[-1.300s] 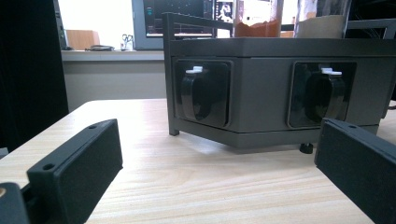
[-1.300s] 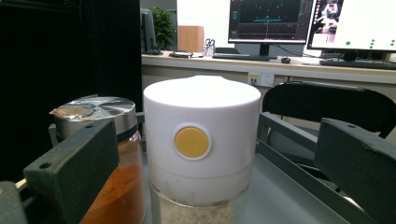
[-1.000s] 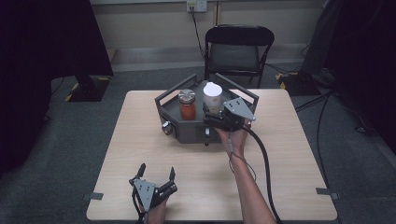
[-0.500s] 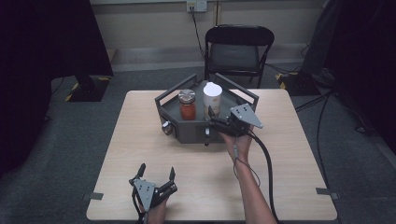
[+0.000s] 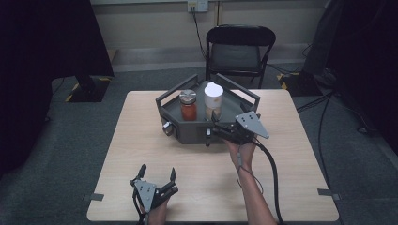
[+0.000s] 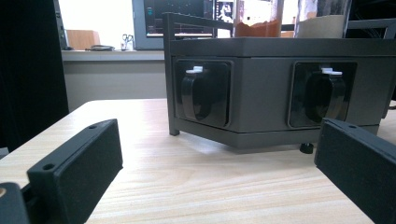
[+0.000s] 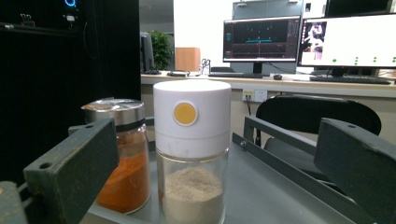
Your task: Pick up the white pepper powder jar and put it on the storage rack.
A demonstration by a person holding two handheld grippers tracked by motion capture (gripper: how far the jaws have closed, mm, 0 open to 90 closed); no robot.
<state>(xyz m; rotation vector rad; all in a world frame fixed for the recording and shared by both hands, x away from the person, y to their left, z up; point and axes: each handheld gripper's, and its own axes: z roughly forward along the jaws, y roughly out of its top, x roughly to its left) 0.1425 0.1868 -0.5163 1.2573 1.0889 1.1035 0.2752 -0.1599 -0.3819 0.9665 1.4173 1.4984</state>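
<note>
Glass-bodied, white-capped shaker [image 7: 192, 154] stands centre frame on the dark tray [image 7: 261, 196], between the released right gripper [image 7: 205, 177] jaws; likely smooth, fragile, fairly light, best gripped around its cap. Left gripper [image 5: 157, 176] rests spread, lower left.

white-capped jar [image 7: 192, 154] base cut off by bottom edge.

Black folding chair [image 5: 239, 51] beyond wooden table [image 5: 141, 126], grey carpet [image 5: 56, 154], monitors [image 7: 261, 39] behind.

A white-capped jar [image 7: 192, 154] with a yellow dot is showing beige powder; the silver-lidded jar [image 7: 122, 156] is holding orange; the rack [image 5: 187, 132] is looking dark grey.
</note>
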